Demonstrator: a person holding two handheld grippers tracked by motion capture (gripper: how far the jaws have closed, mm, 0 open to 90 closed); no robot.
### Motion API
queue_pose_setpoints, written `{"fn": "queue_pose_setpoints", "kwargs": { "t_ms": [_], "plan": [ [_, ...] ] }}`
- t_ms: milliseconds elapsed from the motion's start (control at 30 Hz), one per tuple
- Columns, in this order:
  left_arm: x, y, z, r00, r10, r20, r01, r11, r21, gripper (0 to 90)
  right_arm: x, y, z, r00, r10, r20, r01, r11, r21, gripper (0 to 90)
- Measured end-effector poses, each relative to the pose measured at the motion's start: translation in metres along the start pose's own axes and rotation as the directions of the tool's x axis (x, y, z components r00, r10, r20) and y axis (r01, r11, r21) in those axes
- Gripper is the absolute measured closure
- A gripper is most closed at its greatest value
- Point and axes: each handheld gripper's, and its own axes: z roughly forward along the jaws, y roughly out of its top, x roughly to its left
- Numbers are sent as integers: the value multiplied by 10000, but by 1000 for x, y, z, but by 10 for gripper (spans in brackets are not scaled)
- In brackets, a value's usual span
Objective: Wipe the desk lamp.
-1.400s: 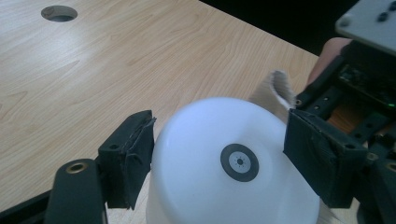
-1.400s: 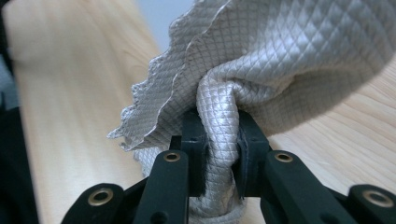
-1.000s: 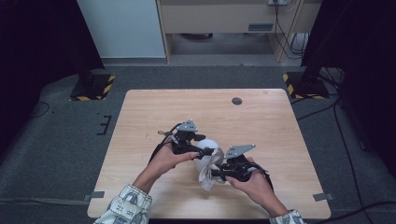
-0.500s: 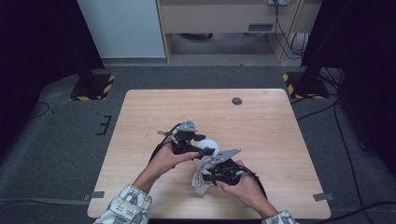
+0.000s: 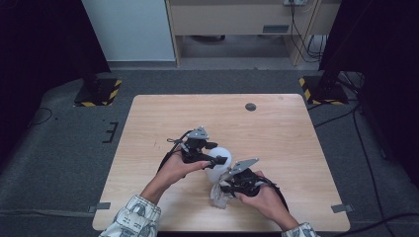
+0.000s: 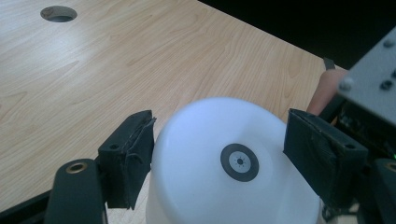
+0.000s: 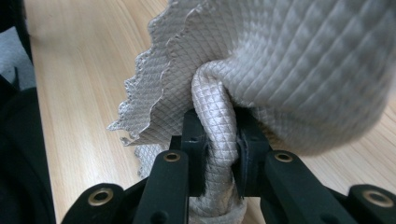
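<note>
Two items: we are steadying the white cup (image 6: 229,163) inverted in the left gripper (image 6: 219,156) while the right gripper (image 7: 219,154), beside the cup, is pinching the grey cloth (image 7: 289,70) for wiping it.

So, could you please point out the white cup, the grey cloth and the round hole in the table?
white cup (image 6: 224,140): left gripper view, on its upturned base.
grey cloth (image 7: 303,60): right gripper view, on the bunched quilted fold.
round hole (image 5: 251,106): high view, at its centre.
</note>
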Motion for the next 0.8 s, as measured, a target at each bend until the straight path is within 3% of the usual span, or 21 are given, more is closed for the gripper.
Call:
{"fn": "queue_pose_setpoints", "kwargs": {
  "t_ms": [133, 233, 300, 333, 367, 400, 533, 667, 700, 800],
  "plan": [
    [0, 0, 0, 10000, -13, 2, 13, 10000, -6, 242, -7, -4, -11, 9994, 239, 259, -236, 9996, -122, 771],
    [0, 0, 0, 10000, 2, 9, -2, 10000, -4, 242, -18, -7, -26, 9973, 586, 437, -563, 9971, -515, 771],
    [0, 0, 0, 10000, -24, 10, 24, 10000, -7, 242, -26, -6, -37, 9949, 885, 481, -833, 9914, -1010, 771],
    [0, 0, 0, 10000, -19, 8, 19, 10000, -4, 242, -32, -5, -44, 9932, 1083, 419, -1010, 9838, -1483, 770],
    [0, 0, 0, 10000, -14, 7, 14, 10000, -4, 242, -32, -5, -44, 9932, 1083, 419, -1010, 9838, -1483, 770],
    [0, 0, 0, 10000, -13, 7, 13, 10000, -5, 242, -35, -4, -49, 9914, 1268, 315, -1192, 9763, -1807, 771],
    [0, 0, 0, 10000, -38, 20, 38, 10000, -8, 242, -38, -4, -44, 9908, 1284, 430, -1197, 9790, -1651, 770],
    [0, 0, 0, 10000, -6, 13, 6, 10000, -3, 242, -40, -3, -28, 9901, 1268, 606, -1202, 9874, -1028, 770],
    [0, 0, 0, 10000, -33, 13, 33, 10000, -15, 242, -40, -4, -21, 9897, 1252, 688, -1206, 9904, -670, 770],
    [0, 0, 0, 10000, -34, 16, 34, 10000, -16, 242, -38, -6, -16, 9907, 1176, 691, -1151, 9926, -387, 771]
  ]
}}
